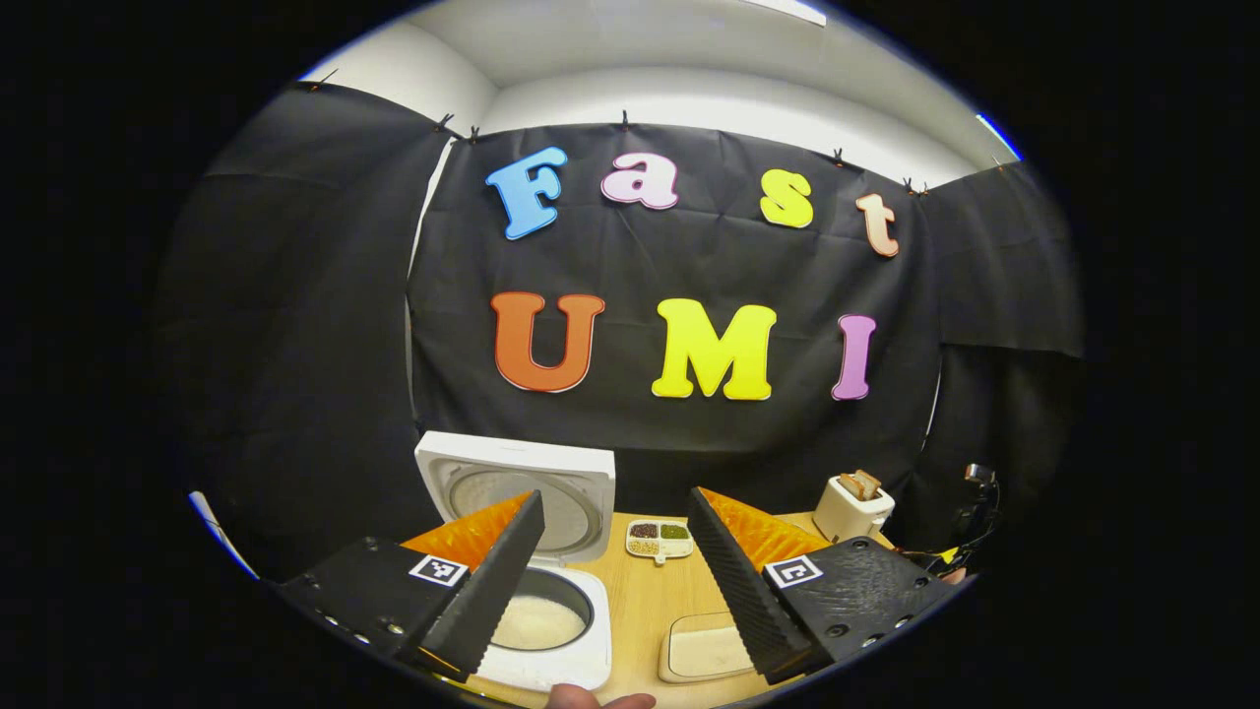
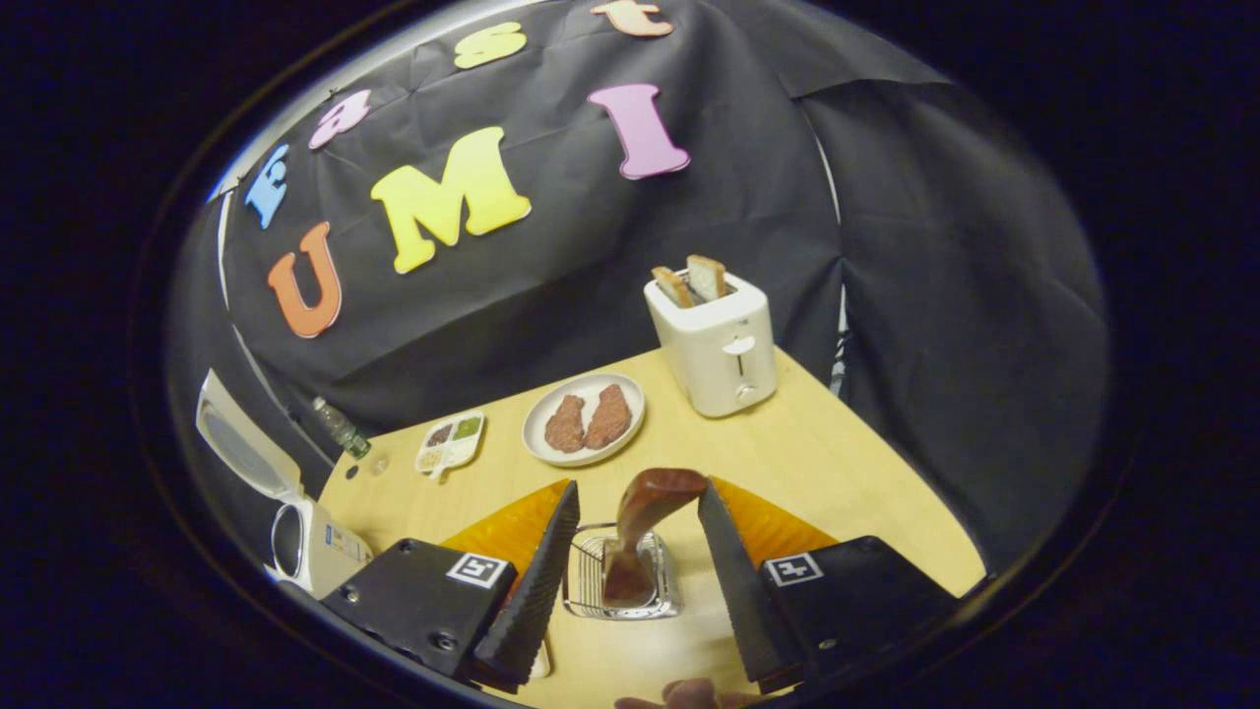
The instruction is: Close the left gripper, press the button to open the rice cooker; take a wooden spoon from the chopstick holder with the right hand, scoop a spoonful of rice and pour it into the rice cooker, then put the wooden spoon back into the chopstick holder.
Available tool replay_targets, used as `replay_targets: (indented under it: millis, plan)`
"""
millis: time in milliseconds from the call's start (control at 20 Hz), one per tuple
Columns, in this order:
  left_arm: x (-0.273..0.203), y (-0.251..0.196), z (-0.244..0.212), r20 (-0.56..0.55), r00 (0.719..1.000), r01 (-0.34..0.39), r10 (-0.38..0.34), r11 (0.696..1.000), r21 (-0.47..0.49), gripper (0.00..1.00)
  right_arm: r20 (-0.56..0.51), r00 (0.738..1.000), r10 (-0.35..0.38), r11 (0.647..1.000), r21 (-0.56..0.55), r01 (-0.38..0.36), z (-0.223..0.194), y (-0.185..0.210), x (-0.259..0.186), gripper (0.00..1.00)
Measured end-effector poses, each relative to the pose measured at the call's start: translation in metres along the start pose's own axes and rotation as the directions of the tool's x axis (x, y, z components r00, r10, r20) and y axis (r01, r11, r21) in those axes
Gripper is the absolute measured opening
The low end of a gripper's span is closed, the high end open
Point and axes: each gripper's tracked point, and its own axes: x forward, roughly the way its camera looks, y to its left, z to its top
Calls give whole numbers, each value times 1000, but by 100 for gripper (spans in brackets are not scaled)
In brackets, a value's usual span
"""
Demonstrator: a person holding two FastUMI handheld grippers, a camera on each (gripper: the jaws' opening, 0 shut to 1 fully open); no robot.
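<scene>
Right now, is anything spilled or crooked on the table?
Nothing looks spilled. The rice cooker stands with its lid up and rice inside. The wooden spoon leans tilted in the wire chopstick holder, which seems normal. Bread sits in the toaster.

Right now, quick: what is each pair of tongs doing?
Left tongs: open, empty, above the open rice cooker.
Right tongs: open, holding nothing, either side of the wooden spoon in the chopstick holder.

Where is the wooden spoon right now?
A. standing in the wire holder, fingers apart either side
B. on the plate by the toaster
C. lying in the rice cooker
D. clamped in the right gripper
A: in the right gripper view the spoon stands in the holder, with the right gripper open around it, not touching.
</scene>
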Motion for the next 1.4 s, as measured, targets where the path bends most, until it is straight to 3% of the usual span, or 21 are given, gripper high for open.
replay_targets:
  millis: [50,150,250,350,500,700,800,950,1050,1200,1400]
  plan:
    - [5,3,7,11,1000,8,-8,1000,9,94,38,999,-14,1000,-18,14,13,-3,-11,77]
    - [19,9,21,20,1000,21,-21,1000,-3,94,106,994,-29,999,-42,33,43,-4,-39,84]
    - [34,23,28,6,1000,10,-10,1000,-25,94,188,982,-38,997,-65,51,76,0,-67,82]
    - [54,41,42,5,1000,0,0,1000,-26,94,262,964,-45,993,-96,73,103,1,-99,100]
    - [91,68,46,-20,1000,-24,24,1000,-11,94,348,936,-59,985,-134,112,127,3,-140,96]
    - [144,98,13,-142,989,-52,48,998,-20,94,370,925,-88,976,-154,154,123,-3,-174,100]
    - [163,112,-4,-211,976,-57,54,998,-8,95,371,919,-136,971,-135,198,115,-17,-187,100]
    - [179,125,-27,-318,947,-51,41,998,-23,95,354,915,-194,967,-89,239,97,-33,-199,96]
    - [180,128,-37,-368,929,-45,36,999,-15,95,336,919,-207,966,-78,246,87,-35,-201,100]
    - [174,129,-40,-397,917,-40,37,999,3,96,326,928,-181,972,-82,219,83,-18,-196,96]
    - [145,124,-50,-423,906,-18,29,999,30,97,312,947,-75,982,-143,125,77,30,-188,100]
